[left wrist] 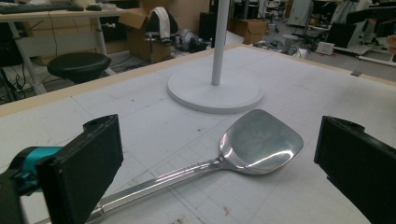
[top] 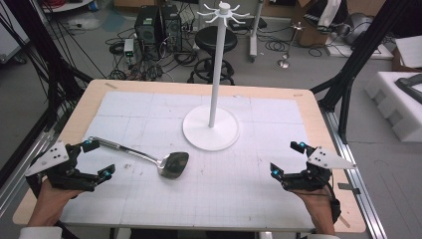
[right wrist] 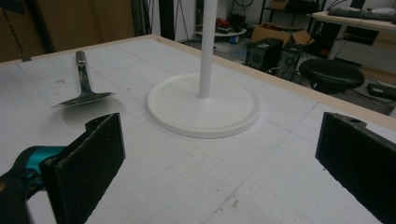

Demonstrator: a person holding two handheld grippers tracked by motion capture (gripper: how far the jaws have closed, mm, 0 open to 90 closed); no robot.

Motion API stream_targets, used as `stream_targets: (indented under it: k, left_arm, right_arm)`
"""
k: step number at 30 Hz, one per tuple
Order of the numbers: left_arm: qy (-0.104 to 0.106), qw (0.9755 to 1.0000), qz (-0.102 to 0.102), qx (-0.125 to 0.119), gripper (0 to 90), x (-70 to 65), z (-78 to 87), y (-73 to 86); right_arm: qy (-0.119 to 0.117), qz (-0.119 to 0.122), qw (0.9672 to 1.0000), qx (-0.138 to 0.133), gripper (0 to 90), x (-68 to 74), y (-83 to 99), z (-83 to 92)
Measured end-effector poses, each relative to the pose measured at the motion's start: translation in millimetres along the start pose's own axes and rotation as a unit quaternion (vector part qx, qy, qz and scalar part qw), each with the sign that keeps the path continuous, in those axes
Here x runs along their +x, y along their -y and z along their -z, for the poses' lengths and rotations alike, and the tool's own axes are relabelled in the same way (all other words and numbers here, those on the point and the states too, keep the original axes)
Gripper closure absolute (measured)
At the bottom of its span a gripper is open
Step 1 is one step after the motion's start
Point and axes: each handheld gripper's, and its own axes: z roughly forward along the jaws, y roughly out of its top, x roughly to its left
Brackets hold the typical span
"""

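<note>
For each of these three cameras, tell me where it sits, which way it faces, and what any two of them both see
High view: above the person's side, looking forward and down on the table; shows both hands, the left gripper and right gripper.
Left gripper view: low on the left gripper, looking between its open jaws at the metal spatula.
Right gripper view: low on the right gripper, facing the white stand between open jaws.
Shared: all show spatula and stand.

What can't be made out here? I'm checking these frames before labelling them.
- Shiny metal spatula: left gripper view, handle end cut off by the bottom edge and black jaw.
- White hook stand: both gripper views, top cropped.
- Stand's hooks: high view, too small to count.
</note>
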Motion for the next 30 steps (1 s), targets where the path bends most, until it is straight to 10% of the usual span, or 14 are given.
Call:
stream_targets:
  k: [15,30]
  left_arm:
    - [-0.006,0.9996,0.004,0.027,1.7,4.5,-2.8,2.5]
    - [0.002,0.9976,-0.009,0.069,2.9,17.3,-31.3,-38.0]
  right_arm:
    - [0.001,0.002,1.0,0.001,0.2,1.7,-3.8,1.6]
    - [-0.004,-0.002,1.0,-0.001,0.2,0.3,-3.4,2.3]
